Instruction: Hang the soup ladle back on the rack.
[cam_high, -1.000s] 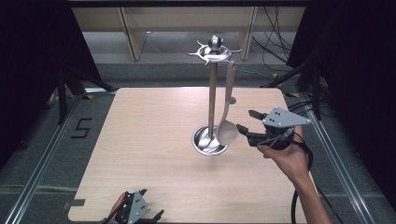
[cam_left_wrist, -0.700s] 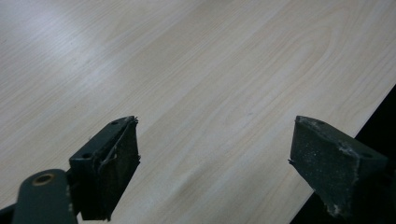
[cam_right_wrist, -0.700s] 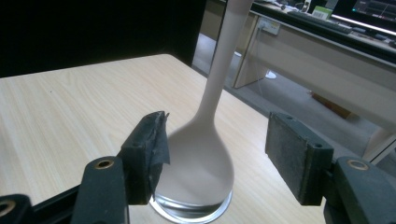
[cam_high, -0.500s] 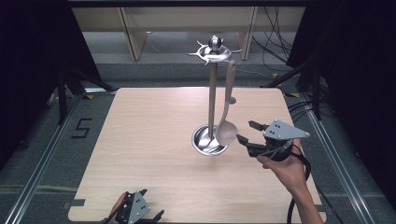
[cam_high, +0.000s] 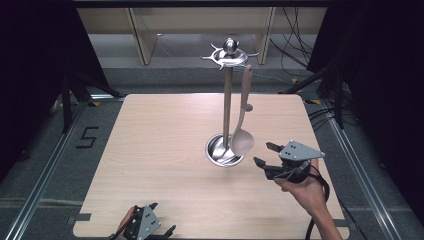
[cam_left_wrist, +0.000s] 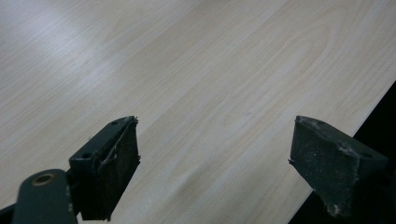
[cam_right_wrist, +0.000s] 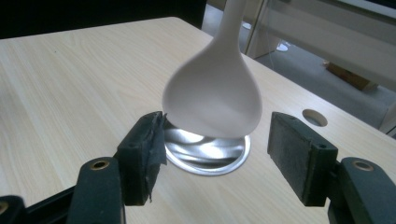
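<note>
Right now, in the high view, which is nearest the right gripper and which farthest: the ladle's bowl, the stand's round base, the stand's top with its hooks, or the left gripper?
From the right gripper:
1. Ladle's bowl, just left of its jaws.
2. Stand's round base, slightly farther left, under the bowl.
3. Left gripper, at the table's near edge.
4. Stand's top, high at the back, seemingly farthest.

Pale ladle (cam_high: 242, 141) hanging on stand (cam_high: 227, 100)

We find the tabletop (cam_high: 150, 165) bare across its whole left and near stretch, so a gripper passes freely there. The one obstacle is the utensil stand (cam_high: 227, 105) right of centre, its round base (cam_high: 220, 151) on the wood, with the hanging ladle (cam_high: 242, 137) (bowl low, just over the base) blocking the way on its right side, close to the right gripper (cam_high: 265, 154).
</note>
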